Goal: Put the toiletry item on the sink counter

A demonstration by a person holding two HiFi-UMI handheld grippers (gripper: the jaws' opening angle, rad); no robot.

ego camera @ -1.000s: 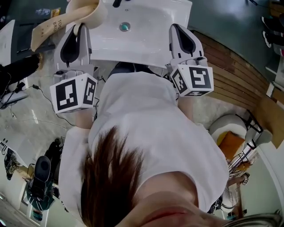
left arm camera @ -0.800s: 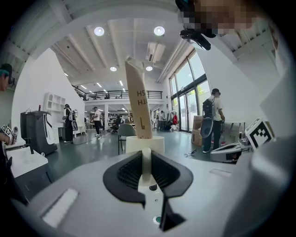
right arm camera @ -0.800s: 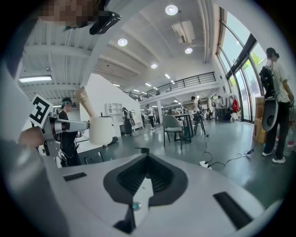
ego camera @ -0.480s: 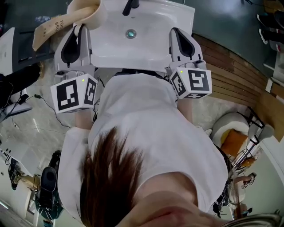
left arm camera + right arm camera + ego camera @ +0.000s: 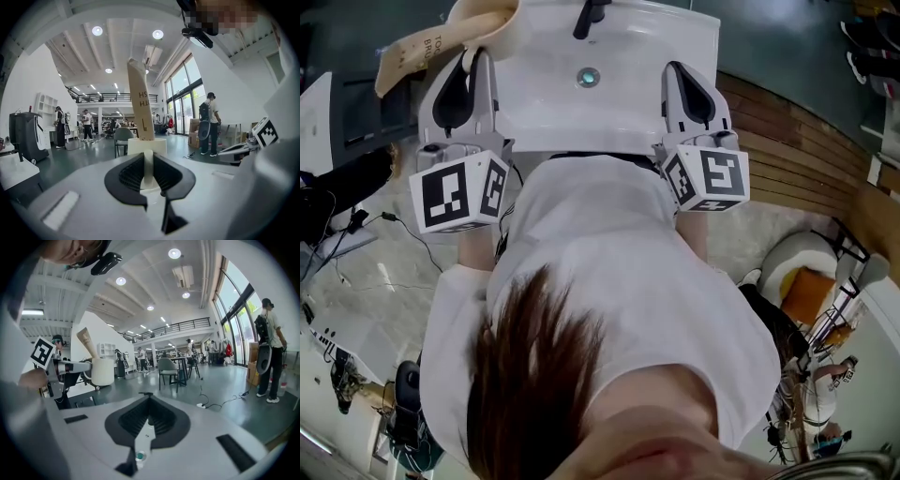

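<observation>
My left gripper (image 5: 472, 58) is shut on the rim of a cream cup (image 5: 492, 21) with a beige toiletry tube (image 5: 405, 58) standing in it, held at the left edge of the white sink (image 5: 619, 112). In the left gripper view the cup (image 5: 146, 145) sits just past the gripper (image 5: 147, 158) and the tube (image 5: 140, 101) rises upright. My right gripper (image 5: 676, 67) hovers over the sink's right side. Its jaws are shut on nothing in the right gripper view (image 5: 149, 399), where the cup (image 5: 102, 371) shows at left.
The sink has a drain (image 5: 588, 77) at its middle and a dark faucet (image 5: 591, 14) at the back. A wooden platform (image 5: 806, 169) curves to the right. Cables and equipment (image 5: 342, 187) lie on the floor to the left. People stand across the hall (image 5: 269, 348).
The sink has slid down and right in the head view, so both grippers now reach a little farther over it. The left gripper still holds the cup.
</observation>
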